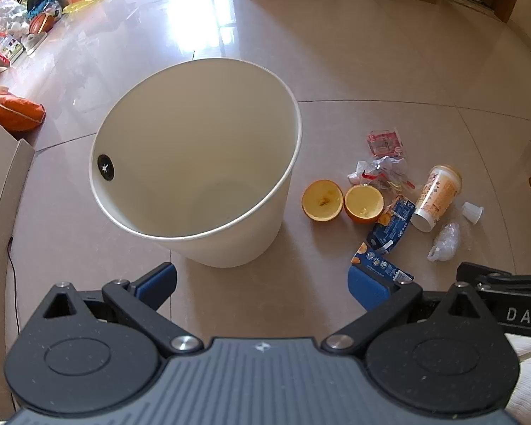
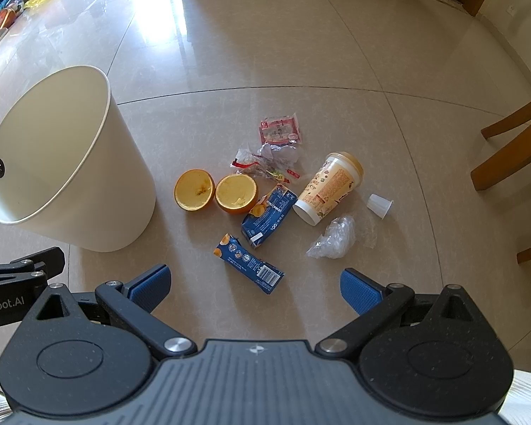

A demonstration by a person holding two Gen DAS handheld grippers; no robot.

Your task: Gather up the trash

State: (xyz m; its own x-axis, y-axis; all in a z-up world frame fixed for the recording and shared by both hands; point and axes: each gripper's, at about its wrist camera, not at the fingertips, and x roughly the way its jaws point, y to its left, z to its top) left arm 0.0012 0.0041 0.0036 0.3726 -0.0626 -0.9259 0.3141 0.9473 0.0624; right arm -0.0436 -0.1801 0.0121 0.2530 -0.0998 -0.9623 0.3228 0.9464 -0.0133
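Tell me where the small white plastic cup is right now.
In the right wrist view, the small white plastic cup lies on its side on the floor, right of the tall paper drink cup and above the crumpled clear plastic.

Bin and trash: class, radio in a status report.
Both grippers, left and right, jaws open, empty. Bin empty; trash on floor: orange halves, cartons, cup. Nothing blocking.

My right gripper [image 2: 253,288] is wide open with nothing between its blue pads, and bare floor [image 2: 389,113] lies all around the trash pile. The nearest blue carton [image 2: 249,264] lies apart from the others, easy to reach from above. The two orange halves [image 2: 216,194] touch each other. The white bin [image 2: 74,177] stands left of the pile, its open top clear. A wooden chair [image 2: 513,148] stands far right
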